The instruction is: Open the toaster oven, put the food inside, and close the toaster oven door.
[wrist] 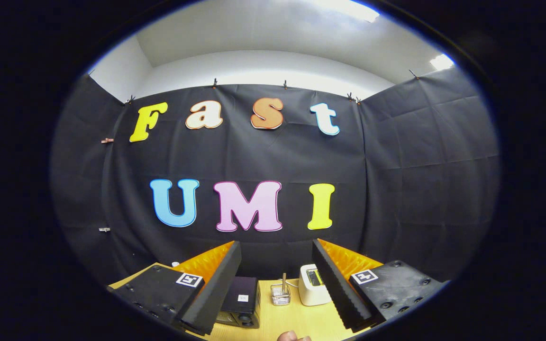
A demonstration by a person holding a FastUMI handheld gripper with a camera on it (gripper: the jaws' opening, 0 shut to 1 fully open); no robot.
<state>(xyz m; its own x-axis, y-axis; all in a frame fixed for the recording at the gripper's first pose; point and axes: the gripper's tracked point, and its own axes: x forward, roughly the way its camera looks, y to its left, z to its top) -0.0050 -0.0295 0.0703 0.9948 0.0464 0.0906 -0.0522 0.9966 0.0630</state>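
Observation:
My gripper [277,284] is held high above the table, open wide, with nothing between its fingers. Far below, just inside the left finger, a dark toaster oven [241,303] sits on the wooden table [296,317]; only its top and part of its front show, so I cannot tell how its door stands. A rounded tan piece that may be the food [293,336] pokes in at the near edge of the table, mostly cut off.
A small clear holder with a stick in it [280,293] stands between the fingers on the table. A white appliance [313,284] sits beside it, partly behind the right finger. Black cloth walls close the booth behind and to both sides.

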